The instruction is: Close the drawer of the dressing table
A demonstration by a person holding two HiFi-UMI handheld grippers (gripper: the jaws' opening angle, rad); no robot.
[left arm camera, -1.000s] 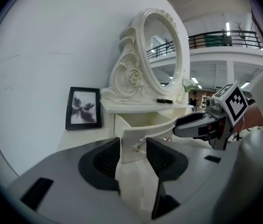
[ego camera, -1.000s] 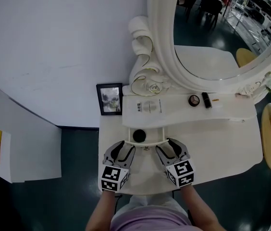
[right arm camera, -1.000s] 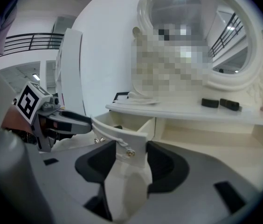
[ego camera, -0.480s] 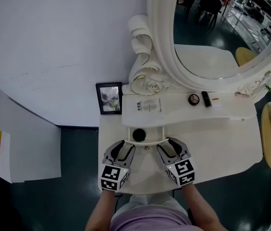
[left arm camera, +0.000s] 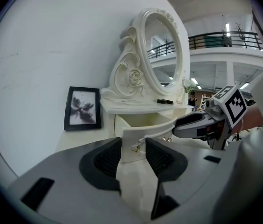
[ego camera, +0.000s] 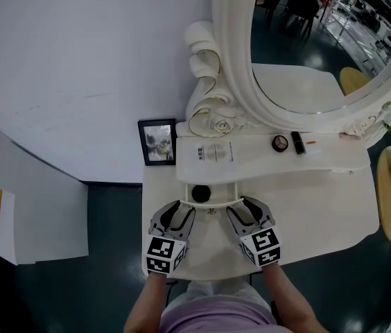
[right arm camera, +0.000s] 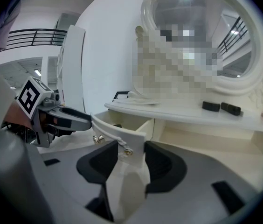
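The drawer of the white desk stands pulled out from under the shelf, straight ahead of both hand-held grippers, with its curved front at their fingertips. The left hand-held gripper points at the left end of that front with its jaws partly apart. A gold stud of the handle sits in the gap between them, and the pads do not press on it. The right hand-held gripper points at the right end, side by side with the left one. Its jaws have just been closing a little but also stand partly apart, with the handle's other stud between them, clear of the pads. Whether the tips bear on the drawer front I cannot tell. Inside the drawer, beyond the tips and between the two grippers, lies a dark round thing. A framed picture stands further ahead, left of the left hand-held gripper, and an oval mirror rises ahead of the right one.
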